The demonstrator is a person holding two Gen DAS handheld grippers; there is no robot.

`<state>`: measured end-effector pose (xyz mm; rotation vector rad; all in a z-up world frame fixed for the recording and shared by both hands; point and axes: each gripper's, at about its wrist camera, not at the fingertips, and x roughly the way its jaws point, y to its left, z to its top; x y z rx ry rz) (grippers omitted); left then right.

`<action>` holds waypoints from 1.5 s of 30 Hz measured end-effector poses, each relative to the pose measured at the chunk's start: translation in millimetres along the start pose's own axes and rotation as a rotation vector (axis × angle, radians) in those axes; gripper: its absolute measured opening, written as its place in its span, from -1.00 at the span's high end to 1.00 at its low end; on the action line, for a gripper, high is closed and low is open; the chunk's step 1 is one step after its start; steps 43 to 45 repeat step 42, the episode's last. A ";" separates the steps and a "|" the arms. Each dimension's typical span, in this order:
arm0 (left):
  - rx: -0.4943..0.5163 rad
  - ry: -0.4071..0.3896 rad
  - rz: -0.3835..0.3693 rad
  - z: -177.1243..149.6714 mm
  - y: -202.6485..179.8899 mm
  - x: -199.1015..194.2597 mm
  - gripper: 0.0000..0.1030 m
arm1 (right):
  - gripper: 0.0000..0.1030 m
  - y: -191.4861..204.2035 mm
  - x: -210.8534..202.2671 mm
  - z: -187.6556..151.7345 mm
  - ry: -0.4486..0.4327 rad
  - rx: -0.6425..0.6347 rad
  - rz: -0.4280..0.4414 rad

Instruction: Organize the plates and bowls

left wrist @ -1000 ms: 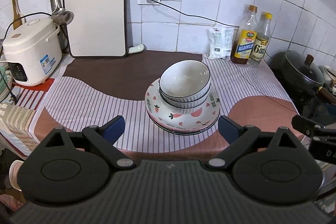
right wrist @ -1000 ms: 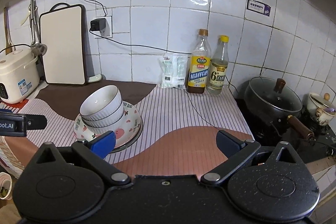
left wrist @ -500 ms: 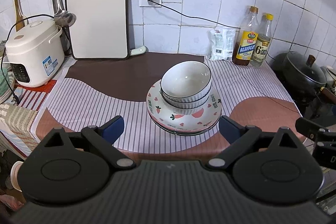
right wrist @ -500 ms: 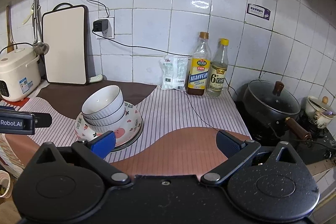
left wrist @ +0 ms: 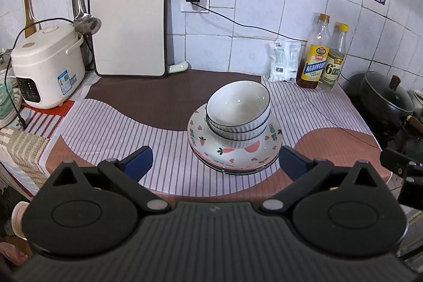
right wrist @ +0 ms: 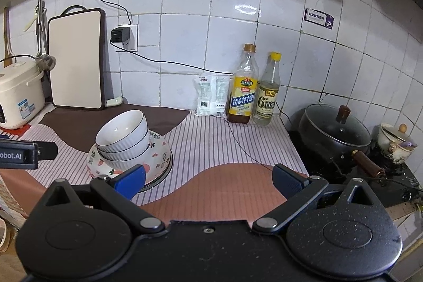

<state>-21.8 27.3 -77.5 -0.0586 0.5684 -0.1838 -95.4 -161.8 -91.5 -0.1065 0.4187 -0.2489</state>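
Observation:
White ribbed bowls (left wrist: 238, 107) sit nested on a stack of strawberry-patterned plates (left wrist: 232, 152) in the middle of the counter. The same bowls (right wrist: 123, 136) and plates (right wrist: 158, 155) show at the left in the right wrist view. My left gripper (left wrist: 215, 163) is open and empty, held back near the counter's front edge, facing the stack. My right gripper (right wrist: 208, 180) is open and empty, to the right of the stack, over the striped mat.
A rice cooker (left wrist: 45, 68) and a cutting board (left wrist: 129, 20) stand at the back left. Two bottles (right wrist: 255, 86) and a packet (right wrist: 212, 97) stand at the back wall. A lidded black pot (right wrist: 334, 128) sits on the stove at the right.
Both grippers have drawn back and risen slightly from the counter. The stack of bowls and plates has not moved.

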 end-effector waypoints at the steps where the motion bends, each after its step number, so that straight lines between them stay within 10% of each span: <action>1: -0.001 0.008 -0.004 -0.1 0.1 0.5 -1.00 | -1.00 -0.4 0.2 0.1 -0.001 0.001 -0.002; 45: 0.029 -0.024 0.076 -2.3 -8.2 2.5 -1.00 | -1.00 -3.0 17.7 -6.6 0.024 0.007 -0.011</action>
